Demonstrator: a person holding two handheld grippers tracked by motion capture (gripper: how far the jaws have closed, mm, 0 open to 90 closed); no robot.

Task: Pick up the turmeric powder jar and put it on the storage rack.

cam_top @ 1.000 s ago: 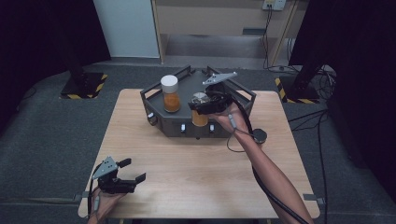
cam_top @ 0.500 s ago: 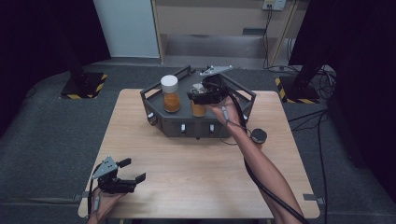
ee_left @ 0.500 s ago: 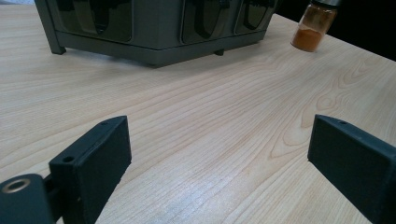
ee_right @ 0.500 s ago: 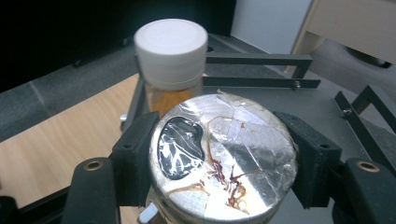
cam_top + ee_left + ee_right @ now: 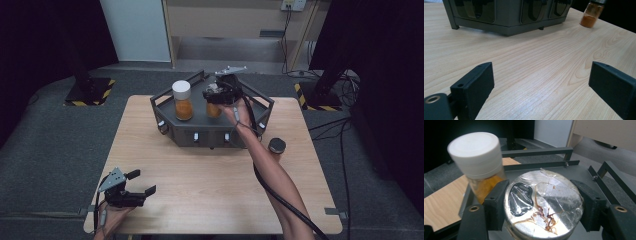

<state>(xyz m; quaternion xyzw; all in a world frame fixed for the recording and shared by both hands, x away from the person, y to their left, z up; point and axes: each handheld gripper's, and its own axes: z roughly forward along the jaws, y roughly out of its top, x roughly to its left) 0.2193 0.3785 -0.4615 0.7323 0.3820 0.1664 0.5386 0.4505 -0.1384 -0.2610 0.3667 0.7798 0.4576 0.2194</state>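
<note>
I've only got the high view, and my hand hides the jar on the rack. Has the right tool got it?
Observer: Yes. In the right gripper view the right tool has both pads pressed on the sides of the jar.
Operator: Is its lid on?
Observer: No lid. A foil seal covers the mouth; it is wrinkled, with brown streaks and a dark glossy patch.
Operator: And the left tool?
Observer: Open, with nothing between its jaws but bare table; it faces the front of the rack.
</note>
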